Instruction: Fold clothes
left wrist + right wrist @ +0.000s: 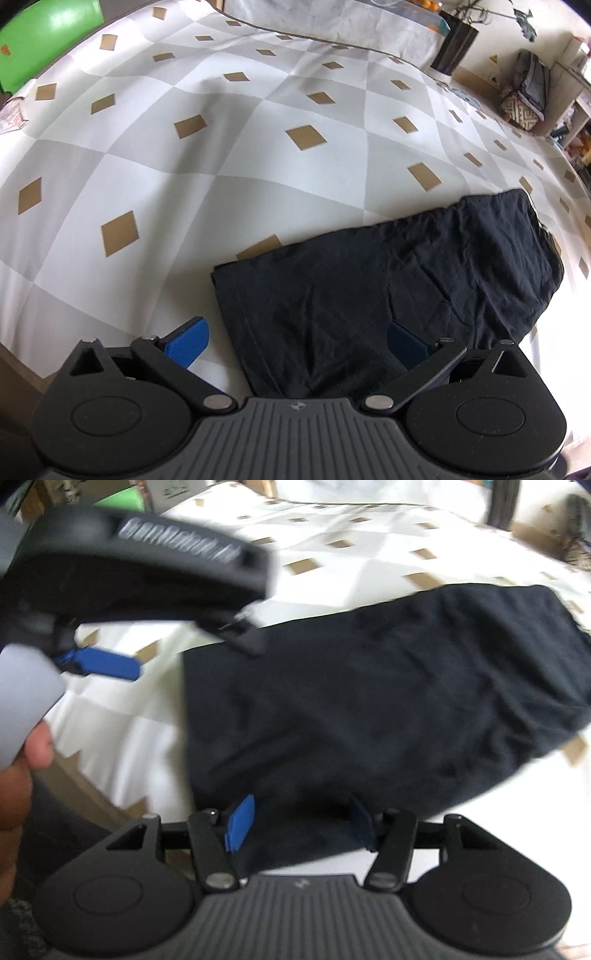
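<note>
One dark garment (406, 280), folded into a long flat slab, lies on the surface (147, 184) with its long axis running from its square near-left corner up and away toward its rounder far-right end. My left tongs (295, 341) stand wide open over that near-left corner: one blue pad (188, 341) hangs off the cloth's left hem above the bare covering, the other darker pad (406, 343) is over the cloth itself, and I see neither pressing on anything. My right tongs (297, 825) sit at the garment's (369, 701) near edge, about half open, with the fabric lying between the two pads; the view is blurred, and the pads seem to stand clear of the cloth rather than pinching it. From the right wrist view my left tongs (166, 653) appear just beyond the garment's left corner, with my hand (18, 775) at the frame edge. Under the garment the surface wears a white-and-grey diamond-patterned cover with small tan lozenges. Beyond the garment's far end stand a dark planter (456, 44) and a patterned box (521, 110); far off to its left is a green object (48, 33).
</note>
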